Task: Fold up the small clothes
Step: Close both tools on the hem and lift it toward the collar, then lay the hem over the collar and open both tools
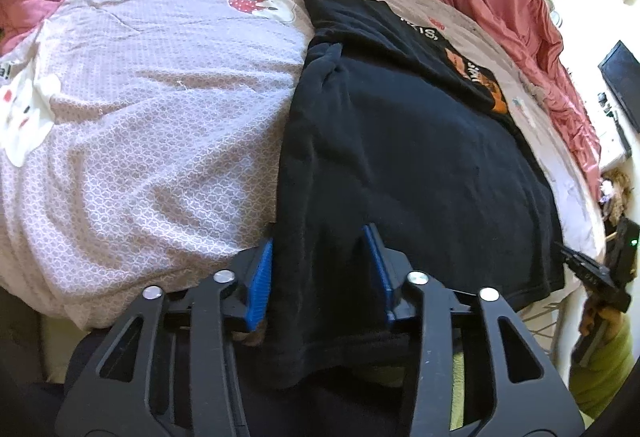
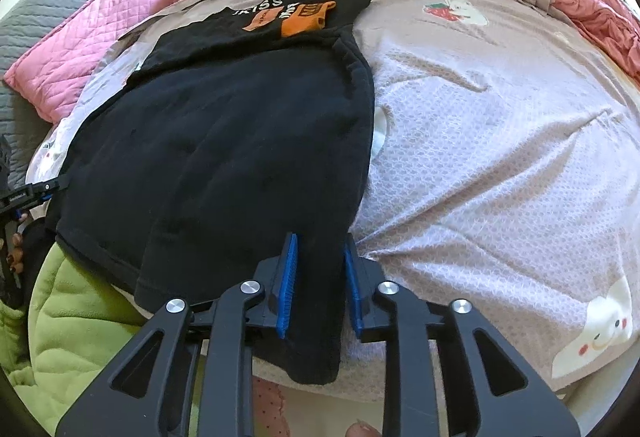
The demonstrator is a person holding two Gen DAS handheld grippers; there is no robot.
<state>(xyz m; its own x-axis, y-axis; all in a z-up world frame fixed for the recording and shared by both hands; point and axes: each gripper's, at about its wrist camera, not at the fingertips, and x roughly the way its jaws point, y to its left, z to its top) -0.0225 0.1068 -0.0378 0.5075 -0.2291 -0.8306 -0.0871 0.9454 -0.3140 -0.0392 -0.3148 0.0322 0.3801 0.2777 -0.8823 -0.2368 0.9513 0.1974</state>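
— Anything reading clearly from here?
— White letters on the black shirt [image 2: 224, 125] are showing, something like "KISS"; the orange patch's print is blurring out.

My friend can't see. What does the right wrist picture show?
The right gripper has its two blue fingers around the near edge of a black T-shirt lying on a patterned bedspread. An orange print shows at the shirt's far end, with a pink pillow beyond.
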